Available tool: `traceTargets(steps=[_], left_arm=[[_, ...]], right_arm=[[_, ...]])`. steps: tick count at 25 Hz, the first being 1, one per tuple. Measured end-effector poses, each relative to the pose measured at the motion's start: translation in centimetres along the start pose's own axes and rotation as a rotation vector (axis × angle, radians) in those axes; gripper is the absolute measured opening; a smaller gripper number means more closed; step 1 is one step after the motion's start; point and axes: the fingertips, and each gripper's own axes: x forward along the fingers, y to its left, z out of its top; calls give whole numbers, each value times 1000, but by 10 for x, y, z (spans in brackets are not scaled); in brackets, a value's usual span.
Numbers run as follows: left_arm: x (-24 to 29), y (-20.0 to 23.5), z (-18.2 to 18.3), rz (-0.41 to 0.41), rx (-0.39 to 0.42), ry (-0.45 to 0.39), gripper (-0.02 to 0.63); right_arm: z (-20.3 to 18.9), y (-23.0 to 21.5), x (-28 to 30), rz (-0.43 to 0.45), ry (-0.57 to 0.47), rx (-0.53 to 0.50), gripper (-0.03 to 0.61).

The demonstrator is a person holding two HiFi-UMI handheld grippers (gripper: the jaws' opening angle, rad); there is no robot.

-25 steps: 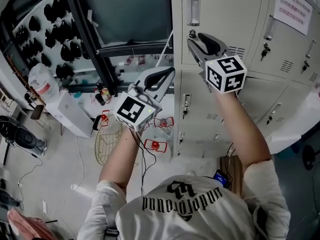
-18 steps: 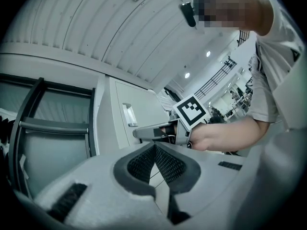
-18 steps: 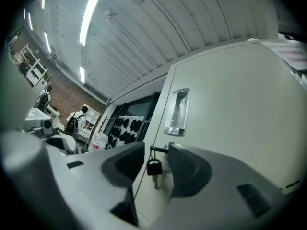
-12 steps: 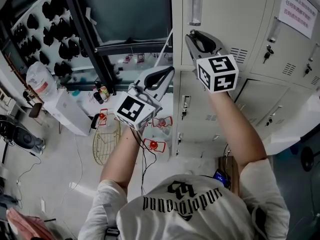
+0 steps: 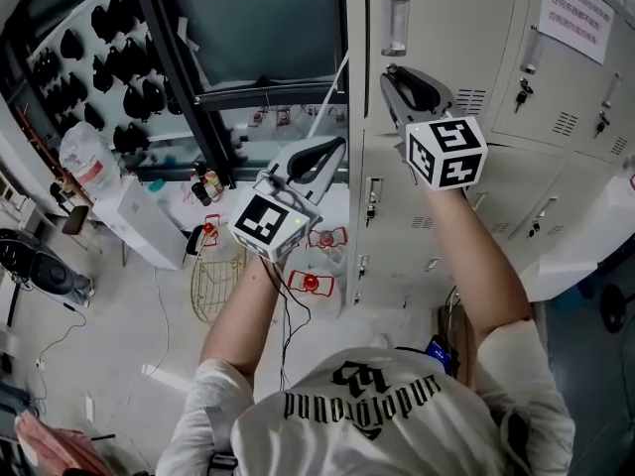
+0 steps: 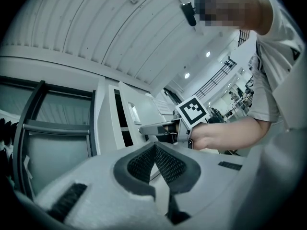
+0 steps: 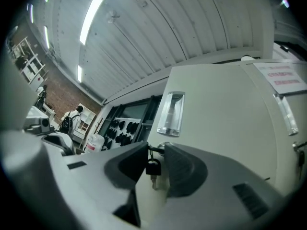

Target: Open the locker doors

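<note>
Locker bank [image 5: 496, 181]: pale painted sheet metal, flat rectangular doors with narrow seams, filling the right of the head view.
Upper locker door [image 5: 446, 28]: shut, smooth, with a clear plastic label holder [image 5: 394, 24] high up and louvre slots [image 5: 471, 100] lower down; the right gripper's tips are at its left edge.
Open room: left of the bank's corner edge there is free space down to the floor [image 5: 129, 315], past a dark steel frame [image 5: 198, 87].
Right gripper [image 5: 390, 71]: raised against the upper door; its jaws have just been closing and stand narrowly apart, appearing to pinch the key between their ribbed dark pads [image 7: 180, 169].
Left gripper [image 5: 339, 147]: held in the open space just left of the bank, clear of the doors; jaws together at the tips, holding nothing.
Key [image 7: 153, 167]: small and dark, in the lock at the door's left edge, its tag dangling between the right gripper's jaws.
</note>
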Motion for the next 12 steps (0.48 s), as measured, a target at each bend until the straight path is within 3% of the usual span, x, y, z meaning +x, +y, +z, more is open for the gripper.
traceTargets(steps=[12], left_arm=[[-16,-76,25,-106,-35,-19,6]], right_arm=[[34,-3,-104,-34,-26,28,104]])
